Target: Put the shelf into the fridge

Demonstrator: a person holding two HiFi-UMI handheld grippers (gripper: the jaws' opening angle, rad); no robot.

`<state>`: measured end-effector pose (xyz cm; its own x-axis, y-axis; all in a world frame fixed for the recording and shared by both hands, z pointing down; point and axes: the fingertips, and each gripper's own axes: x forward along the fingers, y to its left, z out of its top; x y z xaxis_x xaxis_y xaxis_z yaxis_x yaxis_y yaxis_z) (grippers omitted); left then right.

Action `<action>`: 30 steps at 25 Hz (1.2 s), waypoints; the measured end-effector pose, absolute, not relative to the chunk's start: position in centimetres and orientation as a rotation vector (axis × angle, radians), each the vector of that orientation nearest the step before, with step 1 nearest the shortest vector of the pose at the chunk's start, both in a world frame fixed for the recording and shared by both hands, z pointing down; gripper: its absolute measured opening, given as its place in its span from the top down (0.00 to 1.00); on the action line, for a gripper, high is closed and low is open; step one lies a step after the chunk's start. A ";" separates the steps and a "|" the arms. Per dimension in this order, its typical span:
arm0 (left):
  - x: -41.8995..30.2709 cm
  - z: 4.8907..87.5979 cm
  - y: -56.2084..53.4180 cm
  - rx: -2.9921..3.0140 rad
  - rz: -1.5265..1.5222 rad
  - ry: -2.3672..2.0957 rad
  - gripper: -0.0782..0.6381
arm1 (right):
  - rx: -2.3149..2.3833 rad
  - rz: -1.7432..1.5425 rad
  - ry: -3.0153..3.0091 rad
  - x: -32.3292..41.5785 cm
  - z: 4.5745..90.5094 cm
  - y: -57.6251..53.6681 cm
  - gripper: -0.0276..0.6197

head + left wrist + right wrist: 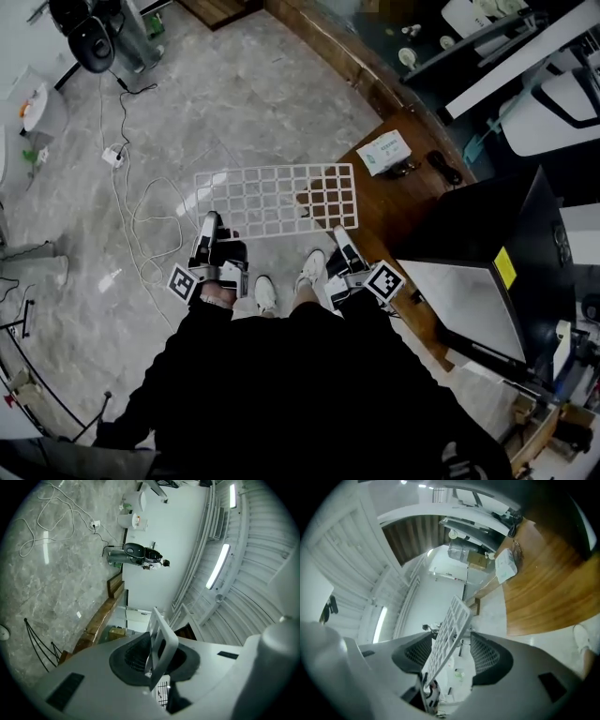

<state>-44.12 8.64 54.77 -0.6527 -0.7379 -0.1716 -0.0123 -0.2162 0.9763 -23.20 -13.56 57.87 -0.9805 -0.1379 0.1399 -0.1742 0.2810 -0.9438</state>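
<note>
A white grid shelf (277, 199) hangs level above the marble floor, in front of the person's feet. My left gripper (208, 227) is shut on its near left edge; in the left gripper view the shelf's rim (161, 637) is pinched between the dark pads of that gripper (157, 662). My right gripper (339, 238) is at the near right corner. Its jaws (452, 657) stand wide apart, with the shelf (447, 627) running slantwise between them, close to the left pad and clear of the right one. The black fridge (497, 248) stands to the right on a wooden table.
The wooden table (394, 206) carries a white box (384, 151) and a dark cable. White cords and a power strip (112, 155) lie on the floor at left. A black office chair (92, 37) stands far left. The person's white shoes (265, 292) are below the shelf.
</note>
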 end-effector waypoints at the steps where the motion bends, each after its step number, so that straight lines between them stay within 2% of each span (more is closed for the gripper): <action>1: -44.0 54.2 9.2 0.892 -1.926 -1.550 0.84 | 0.327 1.908 -2.464 -23.8 57.9 -13.8 0.57; 4: -43.5 53.0 10.7 0.900 -1.943 -1.552 0.84 | 0.338 2.068 -2.419 -26.2 57.0 -14.1 0.62; 5: -43.4 52.6 11.1 0.902 -1.947 -1.554 0.84 | 0.339 2.097 -2.417 -26.8 56.6 -14.0 0.67; 7: -43.3 52.0 12.2 0.896 -1.953 -1.566 0.84 | 0.345 2.143 -2.418 -27.5 55.8 -13.7 0.83; 8: -43.4 51.8 12.8 0.887 -1.957 -1.573 0.84 | 0.340 2.170 -2.418 -27.9 55.3 -13.4 0.87; 19: -44.3 49.9 16.4 0.915 -1.894 -1.637 0.84 | 0.306 2.287 -2.471 -27.7 51.7 -9.5 0.90; 26: -43.7 48.8 15.8 1.026 -1.781 -1.601 0.84 | 0.408 2.285 -2.563 -24.3 50.1 -8.2 0.90; 30: -40.6 48.5 12.5 1.090 -1.726 -1.502 0.84 | 0.542 2.328 -2.591 -18.7 50.3 -9.0 0.91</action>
<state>-40.59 12.47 48.52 -0.4847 -0.8526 -0.1955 -0.0760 -0.1816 0.9804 -18.75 -8.96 50.29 -0.8817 -0.4650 -0.0795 0.0294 0.1140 -0.9930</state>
